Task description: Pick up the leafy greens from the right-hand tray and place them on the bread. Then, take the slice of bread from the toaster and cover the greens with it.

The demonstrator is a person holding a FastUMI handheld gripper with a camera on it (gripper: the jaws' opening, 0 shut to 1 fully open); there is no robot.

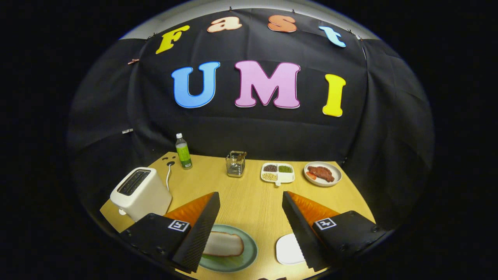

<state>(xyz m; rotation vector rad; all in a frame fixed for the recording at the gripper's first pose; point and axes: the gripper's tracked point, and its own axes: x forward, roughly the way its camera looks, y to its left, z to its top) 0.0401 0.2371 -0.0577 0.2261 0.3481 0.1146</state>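
Gripper (251, 217) jaws wide, holding nothing, hovering over the near edge of the wooden table (249, 202). Between the fingers, by the left one: green plate (241, 258) with a bread slice (223, 244) on it, a strip of green showing under the slice's near side (could be the leafy greens, could be plate glaze, can't tell). White tray (287, 249) sits beside the right finger and looks bare where it shows. Toaster (140, 191) at the left edge; its slots look dark, can't see a slice inside. Along the far edge: bottle (183, 151), metal holder (235, 163), divided dish (277, 173), plate of meat (322, 173). Risks, my read: if greens lie under that top slice, nudging the plate slides the stack off; reaching blind into the toaster could tip it or snag its cord (168, 177).
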